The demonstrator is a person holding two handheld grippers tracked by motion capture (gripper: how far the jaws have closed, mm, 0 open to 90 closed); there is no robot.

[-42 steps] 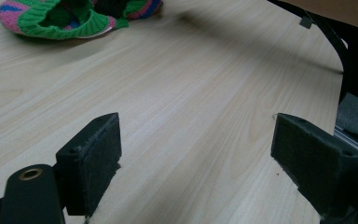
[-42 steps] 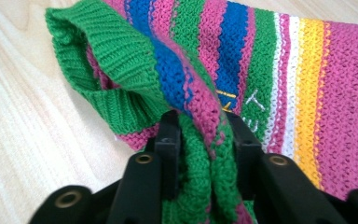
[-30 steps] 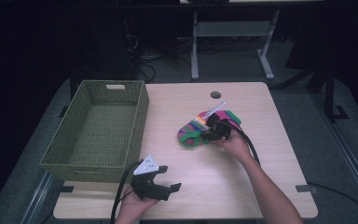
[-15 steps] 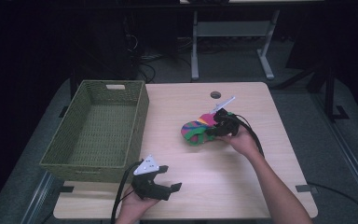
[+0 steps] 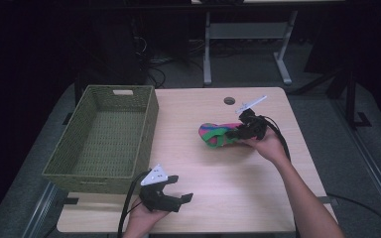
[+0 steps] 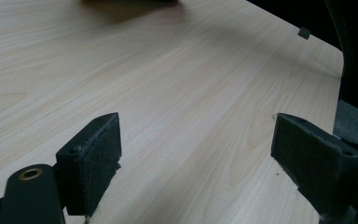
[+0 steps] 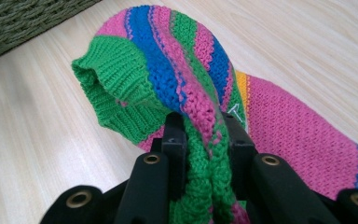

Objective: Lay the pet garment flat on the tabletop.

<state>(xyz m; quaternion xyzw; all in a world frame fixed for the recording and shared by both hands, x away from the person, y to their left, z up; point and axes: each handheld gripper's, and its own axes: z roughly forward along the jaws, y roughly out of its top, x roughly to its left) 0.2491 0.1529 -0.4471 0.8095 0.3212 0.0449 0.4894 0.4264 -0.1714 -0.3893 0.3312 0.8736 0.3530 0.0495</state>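
Observation:
A knitted sock (image 5: 214,134) striped pink, green and blue hangs bunched over the middle of the wooden table (image 5: 198,168). My right gripper (image 5: 234,134) is shut on it. In the right gripper view both black jaws pinch a fold of the sock (image 7: 186,79), whose green ribbed cuff droops to the left. My left gripper (image 5: 174,196) rests near the table's front edge, held in a hand. In the left gripper view my left gripper (image 6: 196,154) stands open with bare table between the pads.
A green woven basket (image 5: 104,136) with nothing in it stands at the table's left side. A small round hole (image 5: 229,100) sits near the far edge. A metal stand and cables lie on the dark floor behind.
My right gripper has lifted the sock off the table and carried it a little left, so the sock went from lying flat to hanging bunched. The left gripper has not moved.

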